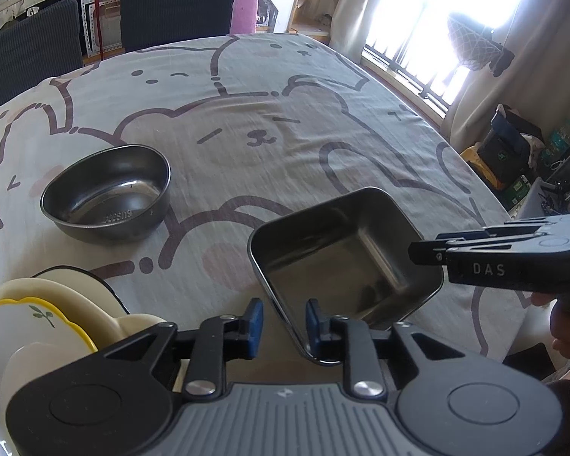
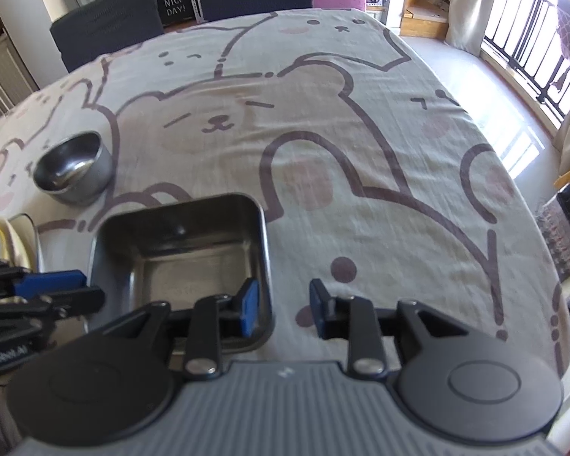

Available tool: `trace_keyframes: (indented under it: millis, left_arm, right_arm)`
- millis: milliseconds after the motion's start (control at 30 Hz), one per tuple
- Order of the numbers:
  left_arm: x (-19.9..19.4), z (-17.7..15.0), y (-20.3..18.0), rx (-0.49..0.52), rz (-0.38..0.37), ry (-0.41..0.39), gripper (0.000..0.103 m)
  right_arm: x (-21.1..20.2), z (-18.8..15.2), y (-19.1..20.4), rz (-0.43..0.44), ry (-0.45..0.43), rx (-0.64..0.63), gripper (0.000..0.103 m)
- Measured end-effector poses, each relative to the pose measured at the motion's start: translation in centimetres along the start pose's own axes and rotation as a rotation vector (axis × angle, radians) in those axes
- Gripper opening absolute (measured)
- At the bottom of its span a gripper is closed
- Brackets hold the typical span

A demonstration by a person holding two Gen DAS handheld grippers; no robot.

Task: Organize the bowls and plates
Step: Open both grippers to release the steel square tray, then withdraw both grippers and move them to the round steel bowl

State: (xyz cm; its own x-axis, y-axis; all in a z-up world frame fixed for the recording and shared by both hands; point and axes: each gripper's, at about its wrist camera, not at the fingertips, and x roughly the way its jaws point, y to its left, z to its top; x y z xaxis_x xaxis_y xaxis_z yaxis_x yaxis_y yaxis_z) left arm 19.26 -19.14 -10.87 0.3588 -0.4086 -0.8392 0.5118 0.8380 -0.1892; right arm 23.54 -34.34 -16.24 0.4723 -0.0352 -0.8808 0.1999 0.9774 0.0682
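Two grippers flank one square steel tray [image 2: 182, 243] on the cloth-covered bench [image 1: 285, 121]: the left gripper [image 1: 284, 321] has its jaws parted, bracketing the tray's near-left rim without gripping, and the right gripper [image 2: 284, 306] has its jaws parted across the tray's right wall, one blue pad [image 2: 250, 304] inside and the other outside. The risk, as judged, is a thin rim grip letting the smooth steel tray tip or slide when raised. Both grippers sit low and near-level, pointing across the bench toward the round steel bowl [image 1: 108, 197], while the ceramic plate stack [image 1: 38, 323] lies at the left.
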Motion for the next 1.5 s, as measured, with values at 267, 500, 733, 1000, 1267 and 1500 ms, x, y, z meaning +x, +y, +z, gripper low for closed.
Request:
trace_keyframes:
  millis: [267, 500, 733, 1000, 1267, 1500]
  left_arm:
    - [-0.3, 0.0, -0.3, 0.001, 0.008, 0.007, 0.042]
    - [-1.3, -0.2, -0.6, 0.007, 0.011, -0.015, 0.059]
    - [-3.2, -0.3, -0.3, 0.002, 0.001, -0.065, 0.083]
    - [-6.3, -0.4, 1.2, -0.008, 0.004, -0.136, 0.098]
    - [-9.9, -0.7, 4.4, -0.06, 0.02, -0.208, 0.103]
    - [-11.4, 0.3, 8.2, -0.105, 0.062, -0.236, 0.103]
  right_arm:
    - [-0.5, -0.3, -0.1, -0.003, -0.017, -0.004, 0.054]
    - [-1.5, -0.6, -0.7, -0.003, -0.053, 0.001, 0.065]
    - [-3.1, -1.1, -0.9, 0.027, -0.108, 0.011, 0.093]
    - [-5.0, -1.3, -0.2, 0.039, -0.171, -0.014, 0.103]
    - [-7.8, 0.1, 3.1, 0.055, -0.22, -0.088, 0.103]
    - [-9.9, 3.8, 7.5, 0.119, -0.244, -0.153, 0.103]
